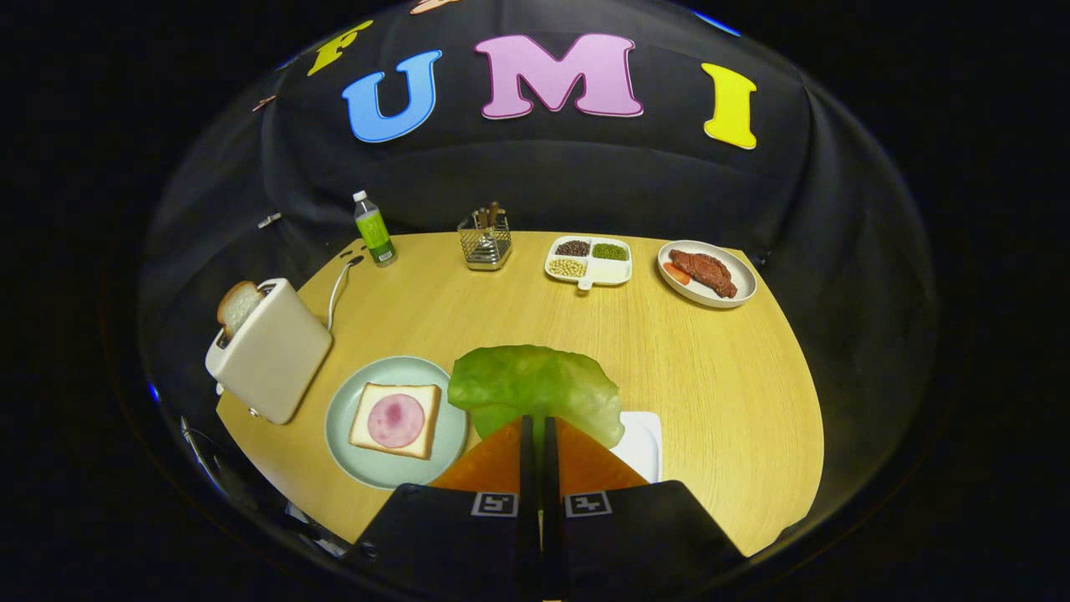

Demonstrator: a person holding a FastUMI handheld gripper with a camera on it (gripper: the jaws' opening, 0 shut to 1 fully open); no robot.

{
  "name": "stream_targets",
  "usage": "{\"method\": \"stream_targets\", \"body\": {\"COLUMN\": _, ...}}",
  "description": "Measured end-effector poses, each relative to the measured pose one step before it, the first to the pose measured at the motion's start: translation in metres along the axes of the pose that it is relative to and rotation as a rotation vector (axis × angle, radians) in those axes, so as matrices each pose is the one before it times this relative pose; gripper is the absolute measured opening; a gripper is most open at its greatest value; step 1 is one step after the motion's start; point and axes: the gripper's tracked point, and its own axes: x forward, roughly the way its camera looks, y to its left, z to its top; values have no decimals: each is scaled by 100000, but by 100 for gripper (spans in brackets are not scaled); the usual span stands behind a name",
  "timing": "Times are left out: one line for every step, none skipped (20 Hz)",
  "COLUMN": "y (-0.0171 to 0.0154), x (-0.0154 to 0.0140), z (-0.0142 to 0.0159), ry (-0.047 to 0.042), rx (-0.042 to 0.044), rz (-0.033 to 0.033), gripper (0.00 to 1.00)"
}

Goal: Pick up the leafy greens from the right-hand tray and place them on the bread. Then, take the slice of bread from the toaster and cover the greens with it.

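Gripping the leafy greens (535, 389) by their near edge, the gripper (535, 435) has both fingers pinched closed, leaf lifted above the white tray (642, 443). Bread (395, 420) with ham waits on the plate (351, 401) at nine o'clock; toaster (272, 351) slice (238, 306) at ten, for topping later.

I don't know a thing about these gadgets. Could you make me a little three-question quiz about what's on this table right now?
1. True or false: the gripper is shut on the leafy greens.
2. What lies on the bread on the round plate? A) a pink slice of ham B) a fried egg C) nothing
3. Fill in: a slice of bread sticks up from the ____.

Key: 1 true, its fingers are closed with the leaf pinched between them. 2 A. 3 toaster.
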Motion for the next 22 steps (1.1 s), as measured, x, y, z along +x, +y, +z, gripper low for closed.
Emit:
{"method": "stream_targets", "body": {"y": 946, "x": -389, "z": 310, "ry": -551, "rx": -322, "rz": 369, "gripper": 5}}
{"method": "stream_targets", "body": {"y": 934, "x": -366, "z": 386, "ry": -678, "rx": -682, "rz": 388, "gripper": 6}}
{"method": "stream_targets", "body": {"y": 988, "x": -275, "z": 490, "ry": -1006, "rx": -616, "rz": 679, "gripper": 6}}
{"method": "stream_targets", "body": {"y": 1104, "x": -268, "z": 488, "ry": -1124, "rx": -608, "rz": 1141, "gripper": 6}}
{"method": "stream_targets", "body": {"y": 1093, "x": -167, "z": 452, "ry": -849, "rx": -588, "rz": 1098, "gripper": 6}}
{"method": "stream_targets", "body": {"y": 1064, "x": -141, "z": 280, "ry": -514, "rx": -491, "rz": 1171, "gripper": 6}}
{"method": "stream_targets", "body": {"y": 1143, "x": 50, "z": 204, "ry": -86, "rx": -309, "rz": 1429, "gripper": 6}}
{"method": "stream_targets", "body": {"y": 1024, "x": 236, "z": 32, "ry": 254, "rx": -272, "rz": 1135, "gripper": 6}}
{"method": "stream_targets", "body": {"y": 876, "x": 251, "z": -61, "ry": 640, "rx": -533, "rz": 1045, "gripper": 6}}
{"method": "stream_targets", "body": {"y": 995, "x": 319, "z": -117, "ry": 537, "rx": -1150, "rz": 1028, "gripper": 6}}
{"method": "stream_targets", "body": {"y": 879, "x": 410, "z": -131, "ry": 374, "rx": -1882, "rz": 982, "gripper": 6}}
{"method": "stream_targets", "body": {"y": 803, "x": 505, "z": -320, "ry": 849, "rx": -1946, "rz": 850, "gripper": 6}}
{"method": "stream_targets", "body": {"y": 771, "x": 479, "z": -488, "ry": 1276, "rx": -1556, "rz": 810, "gripper": 6}}
{"method": "stream_targets", "body": {"y": 791, "x": 579, "z": -490, "ry": 1494, "rx": -887, "rz": 919, "gripper": 6}}
{"method": "stream_targets", "body": {"y": 654, "x": 615, "z": -421, "ry": 1195, "rx": -816, "rz": 796, "gripper": 6}}
{"method": "stream_targets", "body": {"y": 628, "x": 534, "z": -389, "ry": 1073, "rx": -1100, "rz": 743, "gripper": 6}}
{"method": "stream_targets", "body": {"y": 336, "x": 619, "z": -368, "ry": 1394, "rx": -1468, "rz": -223, "gripper": 6}}
{"method": "stream_targets", "body": {"y": 372, "x": 654, "z": -427, "ry": 1241, "rx": -1059, "rz": 309, "gripper": 6}}
{"method": "stream_targets", "body": {"y": 380, "x": 681, "z": -284, "ry": 1214, "rx": -682, "rz": 278, "gripper": 6}}
{"method": "stream_targets", "body": {"y": 292, "x": 665, "z": -320, "ry": 1225, "rx": -458, "rz": 116, "gripper": 6}}
{"method": "stream_targets", "body": {"y": 50, "x": 687, "z": -194, "ry": 882, "rx": -180, "rz": -492, "gripper": 6}}
{"method": "stream_targets", "body": {"y": 27, "x": 702, "z": -269, "ry": 1477, "rx": 255, "rz": -299, "gripper": 6}}
